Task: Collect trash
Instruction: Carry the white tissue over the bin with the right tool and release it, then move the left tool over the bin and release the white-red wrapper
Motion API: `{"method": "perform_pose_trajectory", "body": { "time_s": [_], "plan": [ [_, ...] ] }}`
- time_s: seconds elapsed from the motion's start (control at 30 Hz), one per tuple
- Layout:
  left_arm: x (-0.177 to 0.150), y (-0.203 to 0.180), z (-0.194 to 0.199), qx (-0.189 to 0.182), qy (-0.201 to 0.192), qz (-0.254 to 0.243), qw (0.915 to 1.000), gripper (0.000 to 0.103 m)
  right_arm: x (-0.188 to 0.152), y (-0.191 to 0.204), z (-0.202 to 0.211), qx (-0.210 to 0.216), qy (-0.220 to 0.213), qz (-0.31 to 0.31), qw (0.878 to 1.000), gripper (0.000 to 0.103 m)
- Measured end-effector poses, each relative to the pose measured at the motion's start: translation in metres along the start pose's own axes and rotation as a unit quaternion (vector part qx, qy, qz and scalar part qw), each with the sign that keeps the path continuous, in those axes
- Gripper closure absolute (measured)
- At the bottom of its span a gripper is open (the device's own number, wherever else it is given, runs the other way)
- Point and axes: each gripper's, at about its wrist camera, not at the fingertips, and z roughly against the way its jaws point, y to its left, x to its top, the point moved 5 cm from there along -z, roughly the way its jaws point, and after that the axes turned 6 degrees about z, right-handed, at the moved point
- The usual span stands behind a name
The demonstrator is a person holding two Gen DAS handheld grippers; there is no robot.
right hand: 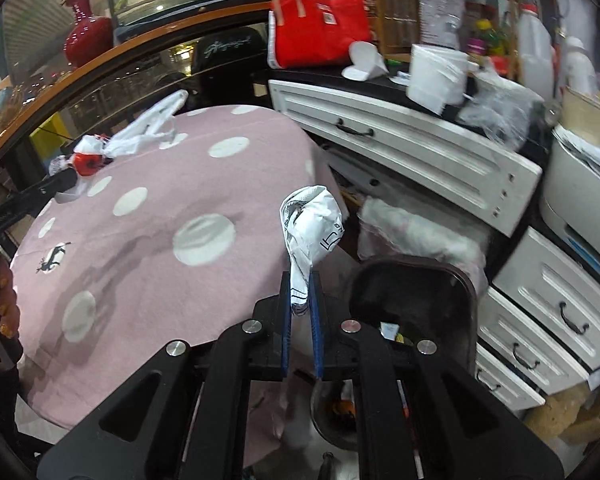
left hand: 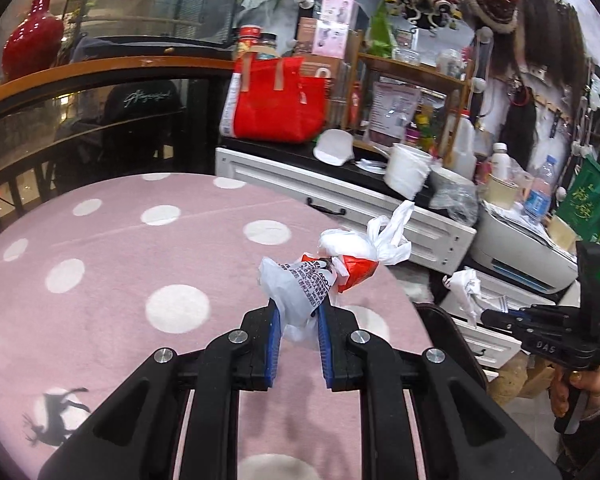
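My left gripper is shut on a white plastic bag with black print and red-and-white wrappers, held above the pink dotted table. That bag also shows in the right wrist view at the table's far left. My right gripper is shut on a crumpled white paper wrapper and holds it over the table's right edge, beside a dark bin. The right gripper also shows in the left wrist view with the wrapper.
A white drawer cabinet stands right of the table, crowded with a red tote bag, white tubs and bottles. A printer sits on lower drawers. A red vase stands on the curved wooden rail behind.
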Motion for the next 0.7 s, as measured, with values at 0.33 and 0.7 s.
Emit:
{"method": "perform_pose_trajectory", "body": {
  "time_s": [0.33,0.7],
  "plan": [
    [-0.027,-0.073,-0.015,-0.063,0.031,-0.021,0.9973,0.087,-0.066,-0.061,-0.047,-0.038,0.084,-0.070,0.993,0.094],
    [-0.055,-0.127,-0.042,-0.091,0.075,-0.045,0.9921,0.087,-0.128,-0.102,-0.105,-0.047,0.160,-0.141,0.976,0.093]
  ]
}}
